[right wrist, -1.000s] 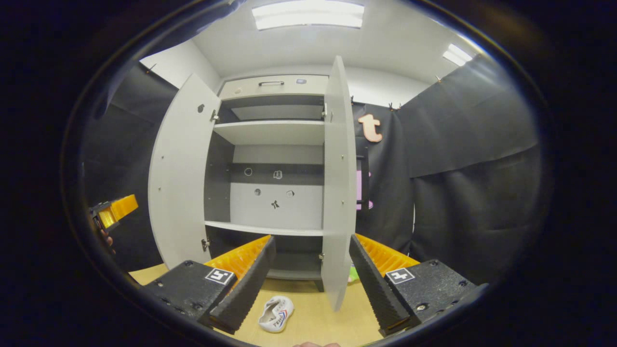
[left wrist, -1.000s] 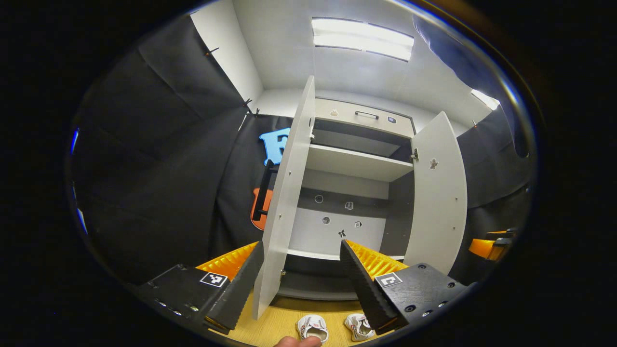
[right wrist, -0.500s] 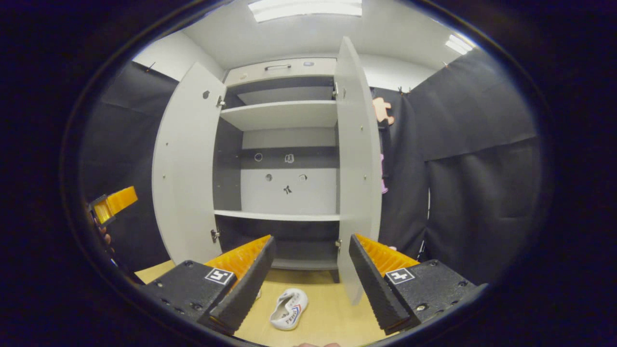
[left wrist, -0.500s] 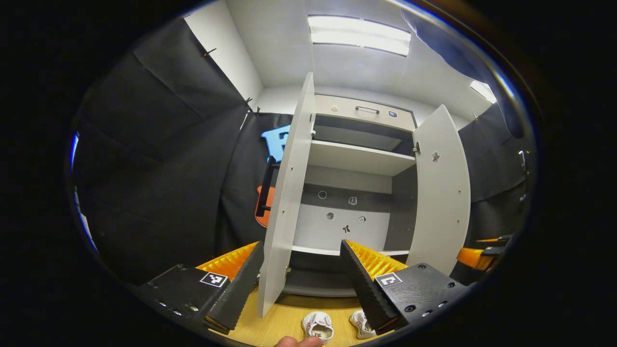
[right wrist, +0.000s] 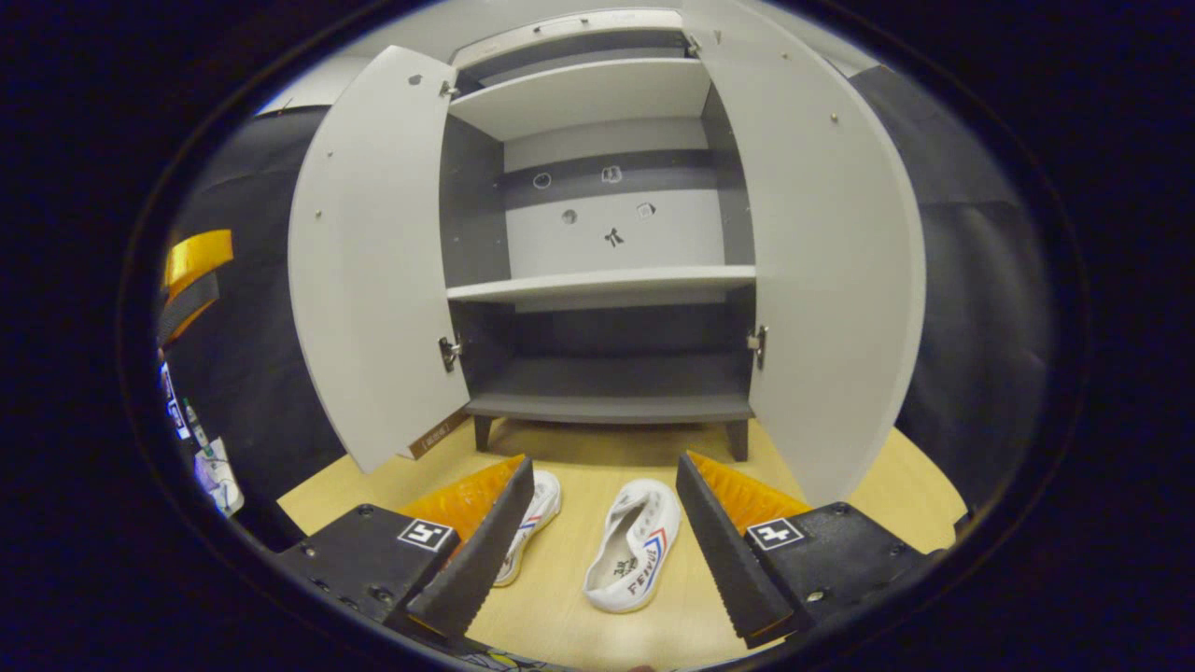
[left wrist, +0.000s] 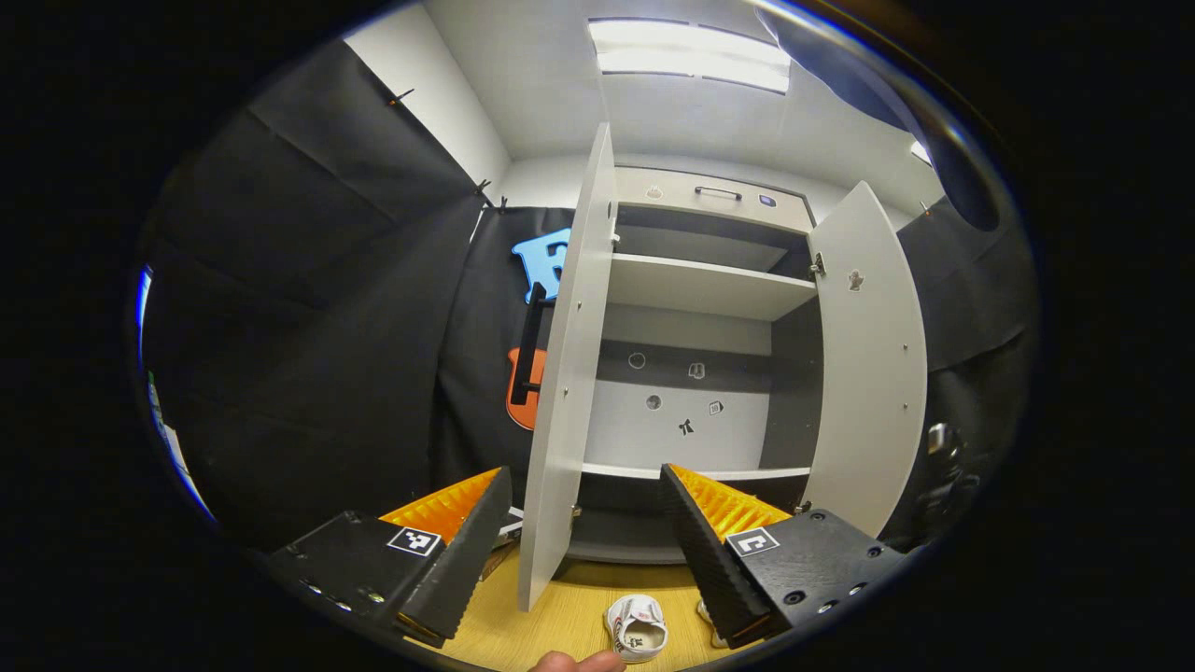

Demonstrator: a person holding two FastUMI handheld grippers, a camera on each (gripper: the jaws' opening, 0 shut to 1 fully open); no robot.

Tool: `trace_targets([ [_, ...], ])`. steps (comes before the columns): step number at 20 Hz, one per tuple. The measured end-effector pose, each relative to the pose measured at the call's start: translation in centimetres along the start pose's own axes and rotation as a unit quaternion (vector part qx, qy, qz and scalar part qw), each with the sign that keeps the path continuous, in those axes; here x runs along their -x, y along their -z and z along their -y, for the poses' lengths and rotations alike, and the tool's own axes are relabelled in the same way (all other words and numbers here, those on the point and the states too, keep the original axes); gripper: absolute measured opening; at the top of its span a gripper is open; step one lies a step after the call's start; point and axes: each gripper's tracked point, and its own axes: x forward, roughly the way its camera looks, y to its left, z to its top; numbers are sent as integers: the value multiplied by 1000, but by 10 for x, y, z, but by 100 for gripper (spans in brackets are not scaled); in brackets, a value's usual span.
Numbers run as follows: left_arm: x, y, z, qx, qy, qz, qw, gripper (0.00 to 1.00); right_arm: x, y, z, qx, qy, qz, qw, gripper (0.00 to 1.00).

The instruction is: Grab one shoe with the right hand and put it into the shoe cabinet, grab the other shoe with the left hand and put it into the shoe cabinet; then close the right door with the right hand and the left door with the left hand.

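right gripper view, both shoes (right wrist: 635, 546) between spread right tongs (right wrist: 605, 551), cabinet (right wrist: 607, 280) open

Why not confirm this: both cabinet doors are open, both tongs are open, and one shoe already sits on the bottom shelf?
Not quite. No shoe is on the bottom shelf. The right gripper view shows both shoes on the wooden floor before the cabinet. Both doors and both tongs are open.
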Motion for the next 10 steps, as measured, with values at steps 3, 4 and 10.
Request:
trace_targets([
  [3, -5, 8, -5, 0, -3, -12, 1000, 95, -23, 37, -5, 11, -5, -43, 999, 98],
  [4, -7, 10, -8, -1, -5, -14, 1000, 95, -32, 50, -6, 14, -6, -55, 998, 96],
  [10, -18, 23, -21, -4, -16, -27, 999, 95, -65, 104, -5, 24, -7, -126, 992, 89],
])
